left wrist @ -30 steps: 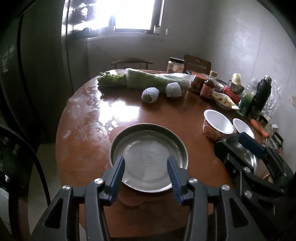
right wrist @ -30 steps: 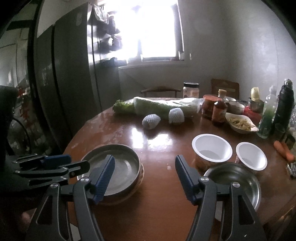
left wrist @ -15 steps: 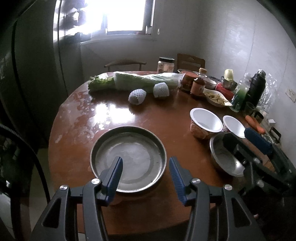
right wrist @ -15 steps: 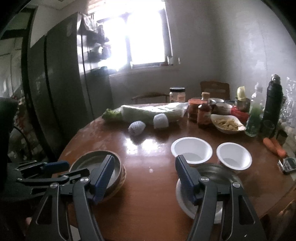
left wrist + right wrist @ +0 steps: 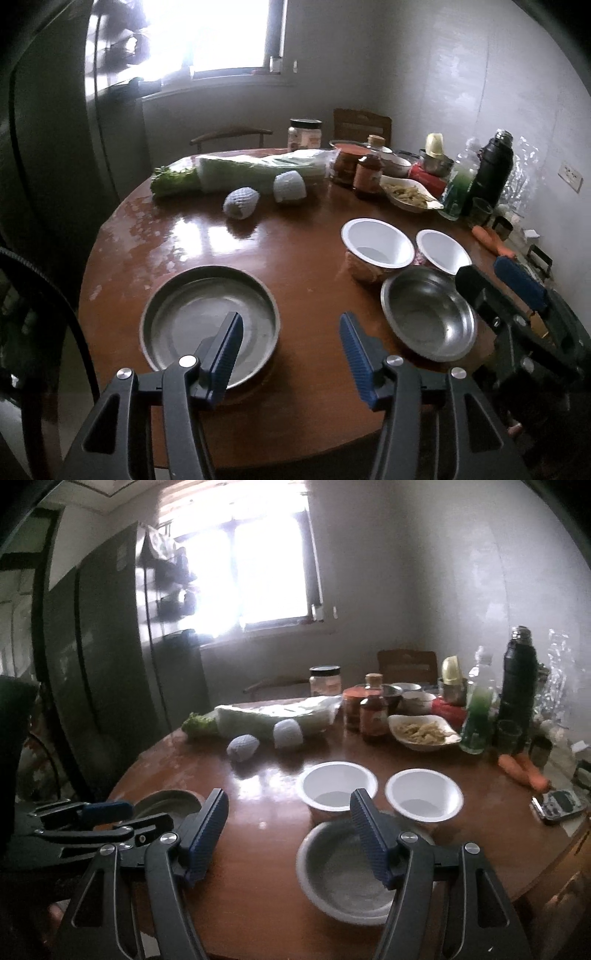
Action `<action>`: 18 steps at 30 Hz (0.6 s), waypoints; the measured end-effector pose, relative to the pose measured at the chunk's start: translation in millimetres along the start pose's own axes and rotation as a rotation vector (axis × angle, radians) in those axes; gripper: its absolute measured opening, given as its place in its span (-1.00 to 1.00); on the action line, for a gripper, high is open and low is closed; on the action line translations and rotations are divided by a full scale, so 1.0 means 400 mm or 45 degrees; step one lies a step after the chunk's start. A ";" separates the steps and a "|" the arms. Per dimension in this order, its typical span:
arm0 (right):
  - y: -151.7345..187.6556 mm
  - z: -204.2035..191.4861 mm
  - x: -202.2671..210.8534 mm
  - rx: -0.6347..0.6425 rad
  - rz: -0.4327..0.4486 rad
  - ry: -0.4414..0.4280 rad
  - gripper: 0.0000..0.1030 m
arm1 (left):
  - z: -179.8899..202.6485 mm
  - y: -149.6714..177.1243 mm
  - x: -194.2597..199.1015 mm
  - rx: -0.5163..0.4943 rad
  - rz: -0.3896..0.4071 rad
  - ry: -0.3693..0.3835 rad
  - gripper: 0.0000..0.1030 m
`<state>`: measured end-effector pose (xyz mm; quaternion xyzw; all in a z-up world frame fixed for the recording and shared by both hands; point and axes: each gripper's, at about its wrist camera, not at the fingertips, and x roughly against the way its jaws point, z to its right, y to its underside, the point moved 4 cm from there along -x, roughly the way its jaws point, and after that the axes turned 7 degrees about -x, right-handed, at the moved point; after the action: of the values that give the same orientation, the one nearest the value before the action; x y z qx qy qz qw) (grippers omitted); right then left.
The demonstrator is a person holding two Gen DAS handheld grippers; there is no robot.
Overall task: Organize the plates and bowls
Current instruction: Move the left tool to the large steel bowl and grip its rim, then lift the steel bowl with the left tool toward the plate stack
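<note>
A round metal plate (image 5: 208,321) lies on the brown table (image 5: 295,258) at the near left. My left gripper (image 5: 290,321) hovers over the plate's right edge; its jaws are opening and nothing is between them. To the right stands a steel bowl (image 5: 428,317), with two white bowls (image 5: 376,245) (image 5: 443,251) side by side behind it. In the right wrist view my right gripper (image 5: 288,797) hangs open and empty above the table, its right finger over the steel bowl (image 5: 340,878). The white bowls (image 5: 338,784) (image 5: 423,794) sit just beyond, and the plate (image 5: 166,805) is at the left.
Along the far side lie a cabbage (image 5: 251,170), two net-wrapped fruits (image 5: 242,203), jars, sauce bottles, a dish of food (image 5: 424,731), a green bottle and a black flask (image 5: 517,679). Carrots (image 5: 524,768) and a phone (image 5: 557,805) lie at the right edge. Chairs stand behind.
Both grippers have drawn back and shifted right. The plate has slid left in the left wrist view. The steel bowl has come under the right gripper. The left jaws stand slightly wider.
</note>
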<state>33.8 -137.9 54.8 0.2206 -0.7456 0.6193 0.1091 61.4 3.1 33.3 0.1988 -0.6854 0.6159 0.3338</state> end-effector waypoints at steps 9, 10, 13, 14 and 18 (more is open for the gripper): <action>-0.014 0.108 0.018 -0.082 0.026 0.063 0.36 | 0.080 -0.023 -0.020 -0.053 -0.011 0.021 0.06; -0.013 0.126 0.019 -0.092 0.023 0.073 0.36 | 0.087 -0.024 -0.024 -0.056 -0.013 0.027 0.06; -0.008 0.163 0.015 -0.098 0.010 0.116 0.36 | 0.111 -0.028 -0.046 -0.061 -0.026 0.044 0.06; -0.005 0.175 0.013 -0.103 0.004 0.125 0.36 | 0.118 -0.030 -0.053 -0.064 -0.030 0.048 0.06; 0.008 0.231 -0.001 -0.149 -0.029 0.136 0.36 | 0.145 -0.036 -0.090 -0.071 -0.049 0.072 0.06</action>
<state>42.9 -227.1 32.5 0.1891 -0.7710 0.5842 0.1685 83.9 -61.0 17.3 0.1849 -0.6888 0.5953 0.3702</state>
